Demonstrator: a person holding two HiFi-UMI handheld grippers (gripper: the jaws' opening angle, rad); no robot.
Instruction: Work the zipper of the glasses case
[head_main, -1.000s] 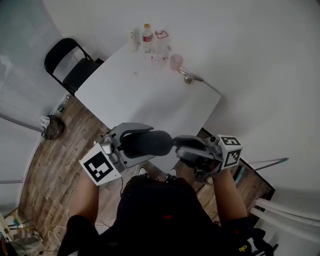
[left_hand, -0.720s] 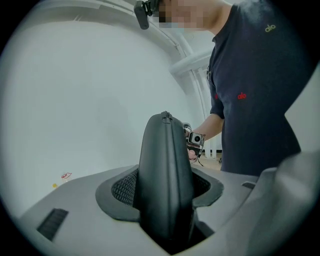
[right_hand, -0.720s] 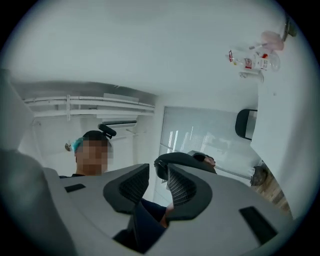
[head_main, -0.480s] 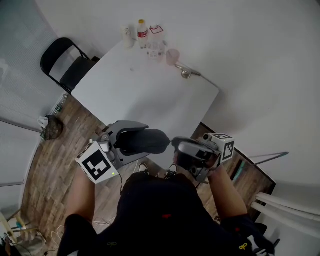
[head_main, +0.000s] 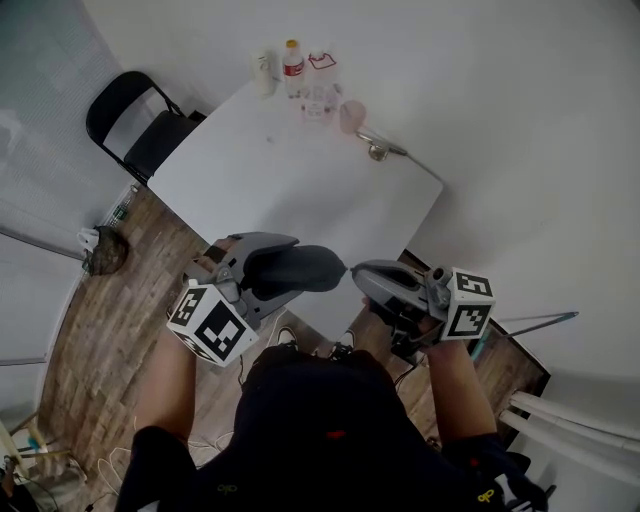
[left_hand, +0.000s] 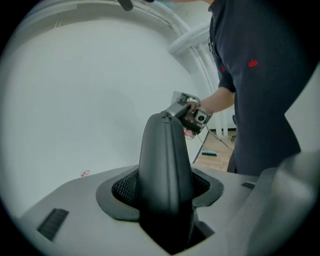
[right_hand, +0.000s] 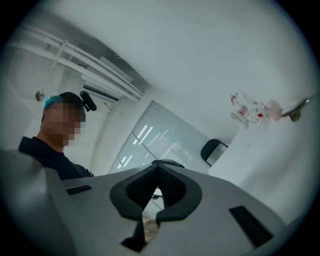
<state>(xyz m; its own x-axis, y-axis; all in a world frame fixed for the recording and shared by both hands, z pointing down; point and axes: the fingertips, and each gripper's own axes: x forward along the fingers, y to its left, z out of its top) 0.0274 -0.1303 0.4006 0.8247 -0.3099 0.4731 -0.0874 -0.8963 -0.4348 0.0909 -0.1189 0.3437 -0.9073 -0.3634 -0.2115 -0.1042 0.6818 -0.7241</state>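
Glasses case (head_main: 300, 272): dark moulded shell, probably light and stiff enough to take a squeeze. Best gripped across the body, with the zip worked by its small pull. It hangs in the air off the bench's (head_main: 300, 190) near edge, clamped across its width by the left tongs (head_main: 262, 270). The right tongs (head_main: 352, 272) have just been closing and now meet at the case's free end; I cannot tell if they hold the pull.

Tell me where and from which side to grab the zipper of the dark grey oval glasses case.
Pinch at the free tip of the dark grey oval glasses case, where its zipper seam ends, coming end-on from the person's right: the left gripper clamps the other end. The right gripper, jaws just closed, sits there; the pull is too small to see.
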